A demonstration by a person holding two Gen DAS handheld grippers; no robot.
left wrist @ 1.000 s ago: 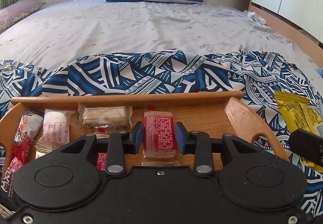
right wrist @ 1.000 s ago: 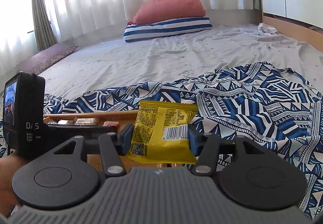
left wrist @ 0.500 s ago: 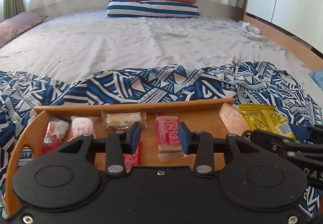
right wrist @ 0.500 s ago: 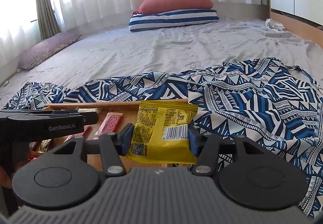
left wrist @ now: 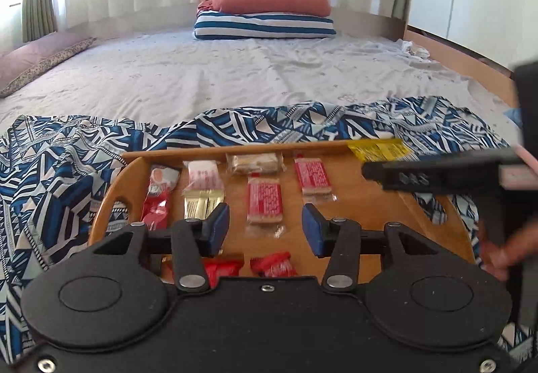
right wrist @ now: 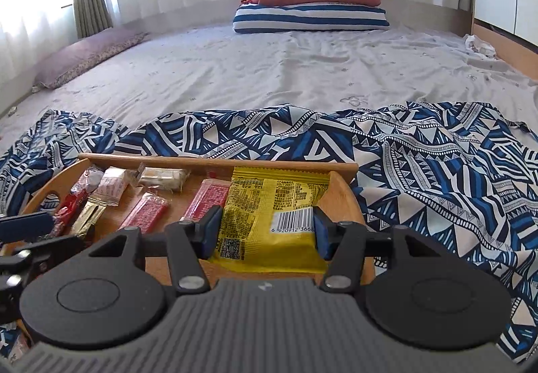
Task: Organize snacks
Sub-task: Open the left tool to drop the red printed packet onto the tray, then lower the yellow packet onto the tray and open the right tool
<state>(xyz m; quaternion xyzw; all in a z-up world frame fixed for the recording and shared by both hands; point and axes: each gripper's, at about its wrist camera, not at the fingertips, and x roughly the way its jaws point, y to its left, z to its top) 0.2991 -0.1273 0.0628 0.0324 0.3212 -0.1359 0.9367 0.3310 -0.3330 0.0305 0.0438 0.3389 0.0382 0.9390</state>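
Note:
A wooden tray (left wrist: 433, 231) (right wrist: 349, 198) lies on a blue patterned cloth on the bed and holds several wrapped snacks. My right gripper (right wrist: 265, 231) is shut on a yellow snack packet (right wrist: 269, 204) and holds it over the tray's right part; the packet's far edge shows in the left wrist view (left wrist: 380, 149). My left gripper (left wrist: 265, 228) is open and empty above the tray's near side, with a red packet (left wrist: 264, 199) lying between and beyond its fingers. Another red packet (left wrist: 311, 176) lies to its right.
The blue patterned cloth (right wrist: 437, 164) spreads around the tray. Grey bed sheet (left wrist: 235, 80) stretches behind it to a striped pillow (left wrist: 265, 25) with a pink pillow on top. A wooden bed edge (left wrist: 464, 63) runs along the right.
My left gripper has drawn back and risen, showing more of the tray. My right gripper has carried the yellow packet left, from beside the tray to over its right part.

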